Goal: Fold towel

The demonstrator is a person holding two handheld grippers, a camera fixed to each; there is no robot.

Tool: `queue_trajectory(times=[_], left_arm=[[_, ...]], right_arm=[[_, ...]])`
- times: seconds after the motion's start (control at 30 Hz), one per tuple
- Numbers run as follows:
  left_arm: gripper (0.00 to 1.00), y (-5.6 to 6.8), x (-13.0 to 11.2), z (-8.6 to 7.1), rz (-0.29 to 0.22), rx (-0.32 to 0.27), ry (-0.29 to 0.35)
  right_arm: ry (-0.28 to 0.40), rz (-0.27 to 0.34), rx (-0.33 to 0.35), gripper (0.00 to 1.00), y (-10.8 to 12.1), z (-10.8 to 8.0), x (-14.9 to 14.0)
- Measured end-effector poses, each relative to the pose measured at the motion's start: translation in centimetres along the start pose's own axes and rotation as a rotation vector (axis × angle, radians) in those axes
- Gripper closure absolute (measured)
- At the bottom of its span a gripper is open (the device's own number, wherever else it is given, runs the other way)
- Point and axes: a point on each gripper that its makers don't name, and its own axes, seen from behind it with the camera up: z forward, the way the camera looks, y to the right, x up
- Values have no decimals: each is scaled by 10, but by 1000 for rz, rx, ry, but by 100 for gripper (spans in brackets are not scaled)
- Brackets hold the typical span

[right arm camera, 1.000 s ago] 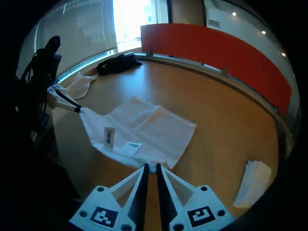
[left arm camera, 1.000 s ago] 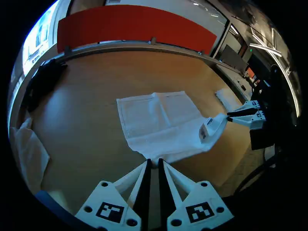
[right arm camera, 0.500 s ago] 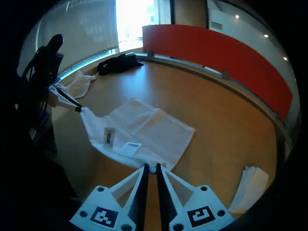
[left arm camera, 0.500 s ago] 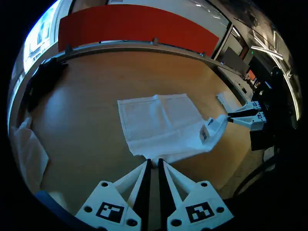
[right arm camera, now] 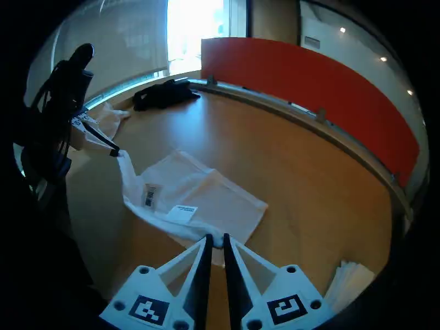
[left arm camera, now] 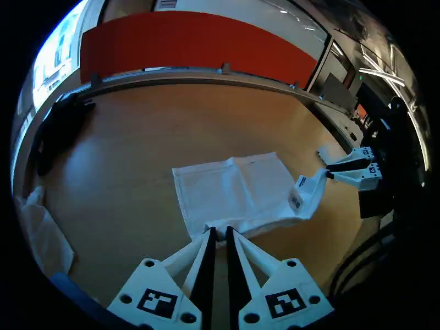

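The left gripper (left arm camera: 220,231) and the right gripper (right arm camera: 216,237) each stay clamped on a corner of the white rectangular cloth towel (left arm camera: 236,184) spread ahead. The held edge has risen and advanced, starting the fold.

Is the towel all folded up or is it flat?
Not folded yet. Far part of the towel lies flat on the table; the left tongs and right tongs each pinch a near corner, lifted.
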Motion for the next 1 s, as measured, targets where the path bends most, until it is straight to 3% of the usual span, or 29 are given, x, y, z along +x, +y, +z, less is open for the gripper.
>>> queue_trajectory(times=[0.47, 1.0], left_arm=[[87, -28, 30, 38, 5, 19, 6], [87, -45, 36, 75, 7, 27, -4]], right_arm=[[-2, 37, -47, 85, 43, 40, 18], [-49, 54, -65, 85, 57, 70, 4]])
